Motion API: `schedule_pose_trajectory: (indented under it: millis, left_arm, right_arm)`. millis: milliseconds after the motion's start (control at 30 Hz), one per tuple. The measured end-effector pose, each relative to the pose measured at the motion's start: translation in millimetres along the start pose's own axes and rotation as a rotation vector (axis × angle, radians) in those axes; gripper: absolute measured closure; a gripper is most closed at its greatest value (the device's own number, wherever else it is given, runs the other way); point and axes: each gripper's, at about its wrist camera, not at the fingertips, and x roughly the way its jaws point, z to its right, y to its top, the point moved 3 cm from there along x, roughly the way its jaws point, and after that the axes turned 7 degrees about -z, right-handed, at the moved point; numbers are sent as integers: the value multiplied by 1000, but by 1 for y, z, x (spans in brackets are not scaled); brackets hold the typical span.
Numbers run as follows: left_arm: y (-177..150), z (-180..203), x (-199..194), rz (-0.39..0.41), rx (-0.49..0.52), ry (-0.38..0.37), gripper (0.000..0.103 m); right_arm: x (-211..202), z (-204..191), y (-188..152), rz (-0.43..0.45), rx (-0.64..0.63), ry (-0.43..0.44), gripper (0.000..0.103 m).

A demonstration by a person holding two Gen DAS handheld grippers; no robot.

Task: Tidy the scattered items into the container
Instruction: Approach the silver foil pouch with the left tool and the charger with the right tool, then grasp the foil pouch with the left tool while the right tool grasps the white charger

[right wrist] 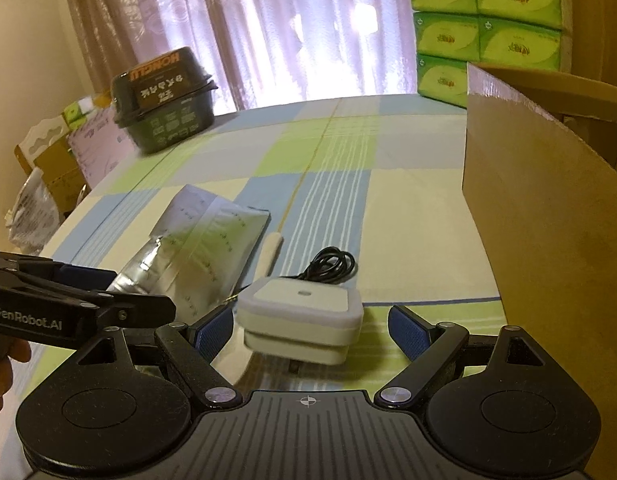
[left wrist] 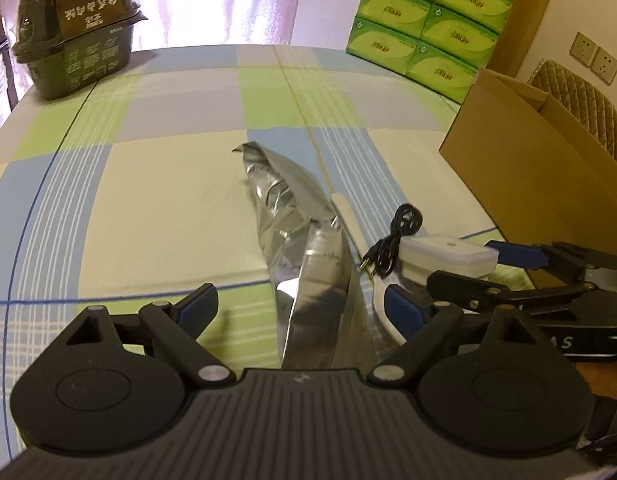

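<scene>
The checked table [right wrist: 408, 216] carries everything, with the cardboard box [right wrist: 548, 216], the container, standing open at its right edge. Near the middle lies the foil bag [left wrist: 296, 216], running lengthwise between the spread fingers of the left gripper [left wrist: 298, 312], which is released and grips nothing. Just right of the bag sits the white adapter [right wrist: 304, 316], between the wide-open, empty jaws of the right gripper [right wrist: 310, 330]. Beyond it lies the black cable [right wrist: 332, 266]; a pale stick [right wrist: 272, 252] lies between bag and cable. I would centre each gripper on its item, close squarely on the adapter's flat sides, then lift clear of the box wall.
</scene>
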Motion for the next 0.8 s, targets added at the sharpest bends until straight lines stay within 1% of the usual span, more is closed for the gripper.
schedule_pose_trajectory:
  millis: [100,233,333,400,433,467,500,533,633,800]
  left_arm:
    - [5,1,3,-2,11,1,17]
    - [11,1,10,-17,12,0,24]
    - [16,0,17,-35,1,-1,24]
    - [18,-1,23,-59,-7,-6,30]
    - [18,-1,27,-76,-9,-8,38]
    - [18,-2,29,-89,-13,-12,43]
    - [17,-2,29,-93,-20,-28,48]
    - [16,-2,29,-97,-26,-45,56]
    - [12,0,24,-103,-17,-42,62]
    - [-6,2,9,-128,-5,-49,64]
  right_arm:
    - [3,2,3,1,9,3,13]
    - [5,4,6,-6,18,-1,14]
    - [6,5,7,-7,15,3,14]
    - [6,4,7,-7,7,-2,16]
    - [6,4,7,-10,3,4,25]
    - [6,3,7,-14,-2,7,34]
    - [6,2,7,-17,-7,4,34]
    - [6,1,6,-18,-13,2,34]
    - [3,2,4,-20,-16,0,34]
    - [-13,-2,-5,-30,-32,2,34]
